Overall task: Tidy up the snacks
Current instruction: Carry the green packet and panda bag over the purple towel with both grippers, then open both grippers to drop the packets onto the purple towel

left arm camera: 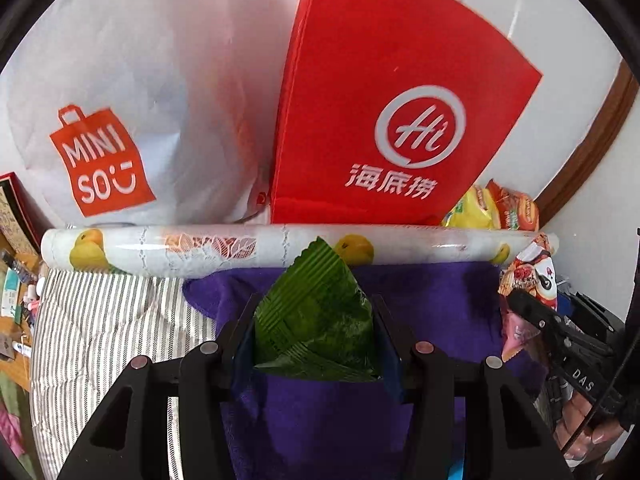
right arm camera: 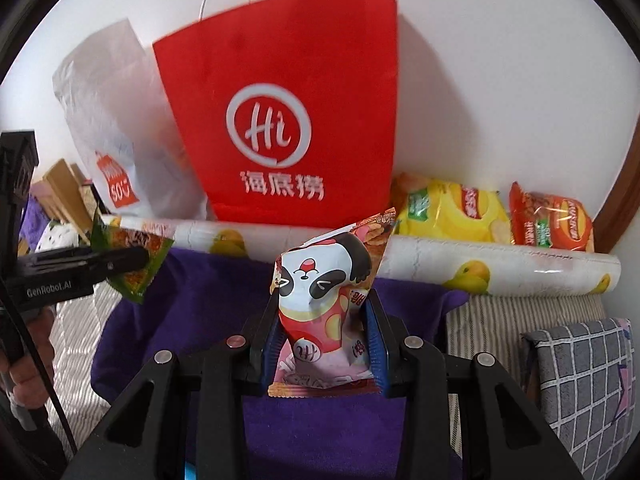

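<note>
My left gripper [left arm camera: 316, 312] is shut on a green snack packet [left arm camera: 316, 320] above a purple cloth [left arm camera: 320, 420]. My right gripper [right arm camera: 322, 312] is shut on a pink and red snack packet with a panda face [right arm camera: 320, 292], also over the purple cloth [right arm camera: 192, 312]. Each gripper shows in the other's view: the right gripper [left arm camera: 520, 300] with its panda packet [left arm camera: 532, 272] at the right edge, the left gripper [right arm camera: 132, 260] with its green packet [right arm camera: 132, 264] at the left. A red paper bag [left arm camera: 380, 100] [right arm camera: 288, 100] stands upright behind a rolled printed sheet [left arm camera: 240, 248].
A white Miniso bag [left arm camera: 120, 120] [right arm camera: 108, 120] stands left of the red bag. Yellow [right arm camera: 452, 212] and orange [right arm camera: 552, 220] chip packets lie against the wall at the right. Striped bedding [left arm camera: 100, 340] lies under the cloth, with a checked grey cushion [right arm camera: 584, 372] at the right.
</note>
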